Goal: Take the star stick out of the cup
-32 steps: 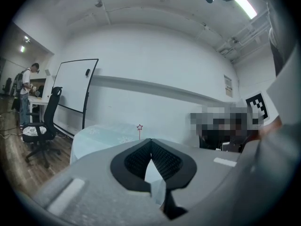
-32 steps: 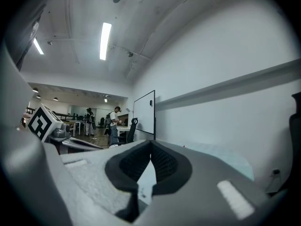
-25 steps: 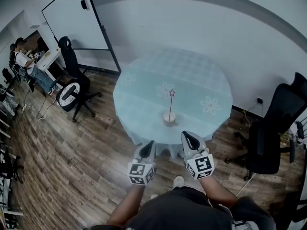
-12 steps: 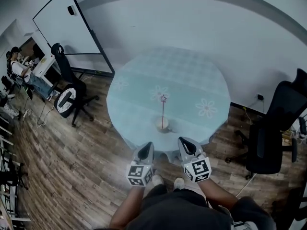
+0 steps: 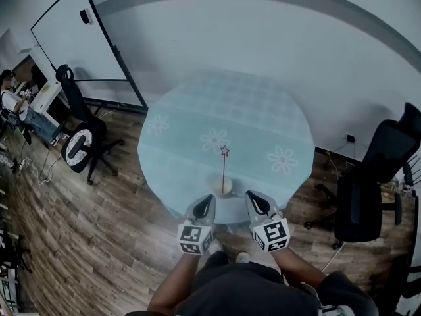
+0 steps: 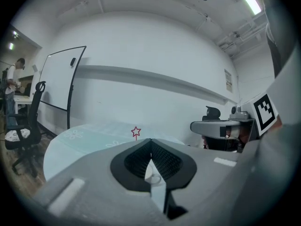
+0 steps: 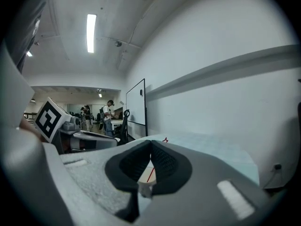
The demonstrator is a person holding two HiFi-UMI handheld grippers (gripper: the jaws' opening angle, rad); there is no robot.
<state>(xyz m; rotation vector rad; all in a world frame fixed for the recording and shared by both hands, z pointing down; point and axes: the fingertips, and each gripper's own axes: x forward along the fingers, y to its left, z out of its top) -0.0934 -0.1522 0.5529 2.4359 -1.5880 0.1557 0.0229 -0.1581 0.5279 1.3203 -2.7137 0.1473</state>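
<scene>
A cup (image 5: 223, 187) on the table (image 5: 263, 110) holds the star stick (image 5: 224, 168).

Left gripper (image 5: 207, 201), right gripper (image 5: 255, 199), jaws together

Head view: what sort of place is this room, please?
Most likely an office or meeting room. A large whiteboard stands on a frame by the wall. Black swivel office chairs sit on the wood-pattern floor, and a round table with a pale cloth fills the middle.

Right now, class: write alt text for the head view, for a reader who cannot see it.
A star stick stands upright in a cup at the near edge of a round pale-blue table. The left gripper and right gripper hover short of it, shut and empty.
</scene>
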